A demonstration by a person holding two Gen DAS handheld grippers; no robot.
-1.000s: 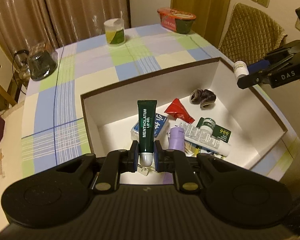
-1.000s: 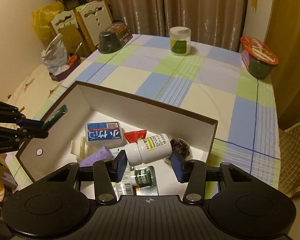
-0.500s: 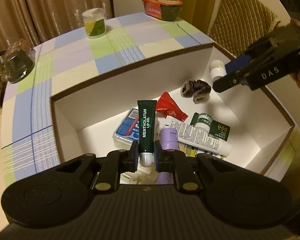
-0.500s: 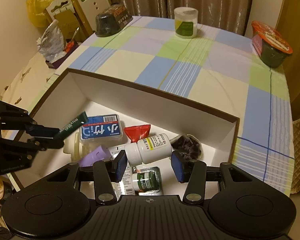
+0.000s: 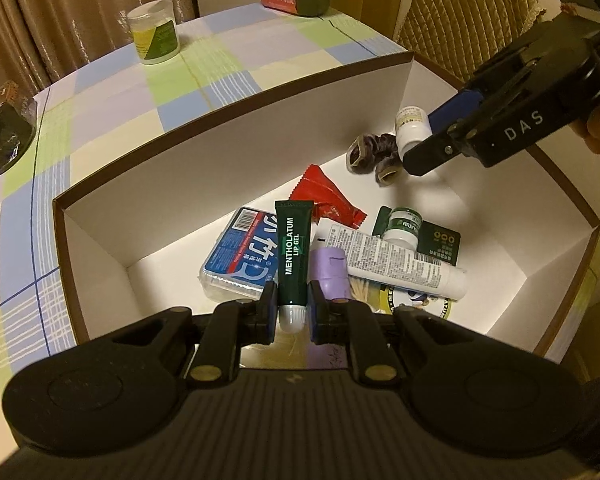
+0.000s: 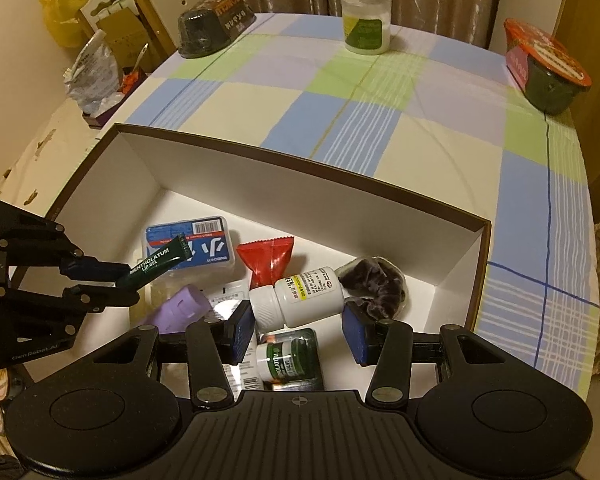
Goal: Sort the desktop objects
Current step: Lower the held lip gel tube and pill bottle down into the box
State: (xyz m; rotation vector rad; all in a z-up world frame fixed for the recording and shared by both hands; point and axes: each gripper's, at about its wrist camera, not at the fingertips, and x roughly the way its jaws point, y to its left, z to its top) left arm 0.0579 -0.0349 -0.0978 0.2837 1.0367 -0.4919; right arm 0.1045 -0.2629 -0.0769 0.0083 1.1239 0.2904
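Note:
A white box with a brown rim (image 5: 260,128) (image 6: 300,200) stands on the checked tablecloth. My left gripper (image 5: 293,308) (image 6: 118,282) is shut on a green Mentholatum lip gel tube (image 5: 294,252) (image 6: 156,266), held low over the box's left side. My right gripper (image 6: 298,320) (image 5: 422,136) is shut on a white pill bottle (image 6: 300,298) (image 5: 410,128), lying sideways between the blue pads above the box's right side. Inside lie a blue floss box (image 5: 240,256), a red packet (image 5: 324,196), a purple container (image 5: 328,268), a white tube (image 5: 400,260), a green jar (image 5: 404,228) and a dark scrunchie (image 5: 370,156).
Beyond the box on the tablecloth stand a clear tub with a green label (image 6: 366,24), a red-lidded noodle bowl (image 6: 548,76) and a dark lidded bowl (image 6: 214,20). A padded chair (image 5: 468,12) is beside the table's right edge. Bags and clutter (image 6: 96,68) lie off the left side.
Both grippers have moved forward and lower into the box, each keeping hold of its object. The right gripper with the bottle has come closer to the scrunchie.

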